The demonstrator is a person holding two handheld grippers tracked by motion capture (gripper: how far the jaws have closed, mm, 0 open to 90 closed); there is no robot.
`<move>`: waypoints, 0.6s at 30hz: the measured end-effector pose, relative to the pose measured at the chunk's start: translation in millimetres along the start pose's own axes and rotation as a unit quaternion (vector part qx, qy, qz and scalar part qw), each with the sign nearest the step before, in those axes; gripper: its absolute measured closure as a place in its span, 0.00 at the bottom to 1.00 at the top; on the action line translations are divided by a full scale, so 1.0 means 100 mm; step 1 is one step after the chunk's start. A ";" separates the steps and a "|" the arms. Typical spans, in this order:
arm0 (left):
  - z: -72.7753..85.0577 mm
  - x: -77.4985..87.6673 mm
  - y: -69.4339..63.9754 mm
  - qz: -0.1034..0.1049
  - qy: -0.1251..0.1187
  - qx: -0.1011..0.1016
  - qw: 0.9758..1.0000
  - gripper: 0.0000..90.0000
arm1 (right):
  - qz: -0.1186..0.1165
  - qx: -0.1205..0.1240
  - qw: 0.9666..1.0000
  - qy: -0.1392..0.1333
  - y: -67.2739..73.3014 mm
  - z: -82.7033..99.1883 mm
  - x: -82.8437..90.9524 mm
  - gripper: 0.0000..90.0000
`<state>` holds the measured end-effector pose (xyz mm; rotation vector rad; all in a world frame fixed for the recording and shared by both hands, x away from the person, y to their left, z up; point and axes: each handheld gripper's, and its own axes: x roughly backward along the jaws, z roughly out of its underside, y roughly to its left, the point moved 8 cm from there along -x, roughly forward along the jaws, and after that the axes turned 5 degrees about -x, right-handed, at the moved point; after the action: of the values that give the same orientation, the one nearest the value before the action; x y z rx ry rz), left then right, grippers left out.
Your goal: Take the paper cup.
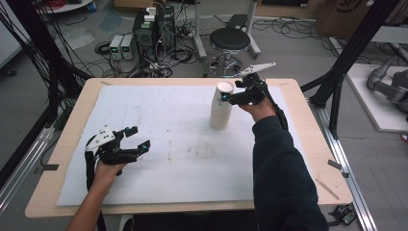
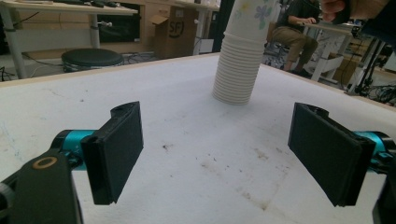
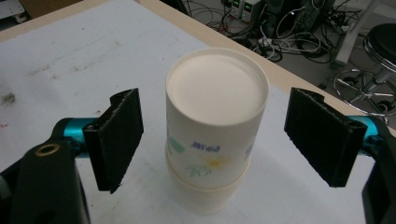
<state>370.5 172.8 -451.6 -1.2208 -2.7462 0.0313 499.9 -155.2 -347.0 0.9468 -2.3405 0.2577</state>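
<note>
A tall stack of upside-down paper cups (image 1: 221, 108) stands on the white sheet (image 1: 168, 159), towards the table's far right. My right gripper (image 1: 225, 98) reaches in from the right at the level of the top cup (image 3: 217, 88). That cup has a flower print and sits between the jaws, with a gap on each side and neither pad touching; the right gripper (image 3: 219, 135) is open. My left gripper (image 1: 141, 136) hovers open over the sheet at the near left with nothing between its jaws. From the left gripper (image 2: 215, 154), the stack (image 2: 238, 60) stands farther off.
The wooden table's edge (image 1: 192, 81) frames the sheet. Behind the table are a black stool (image 1: 230, 41), power supplies and tangled cables (image 1: 154, 29) on the floor. Black frame posts (image 1: 346, 62) rise at the right. A seated person (image 2: 299, 23) is in the background.
</note>
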 end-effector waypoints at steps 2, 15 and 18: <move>0.00 0.00 0.00 0.000 0.000 0.000 1.000 0.20 | -0.001 -0.001 1.000 0.003 0.01 -0.03 -0.05 0.22; 0.01 0.00 0.01 -0.002 0.000 0.003 1.000 0.21 | -0.010 0.006 1.000 0.015 -0.01 -0.04 -0.22 0.38; 0.01 0.00 0.02 -0.004 0.000 0.003 1.000 0.21 | -0.007 0.008 1.000 0.012 -0.02 -0.05 -0.20 0.39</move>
<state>371.7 173.9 -452.3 -1.2086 -2.7489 0.0383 514.5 -143.5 -355.1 0.9634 -2.3118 0.2818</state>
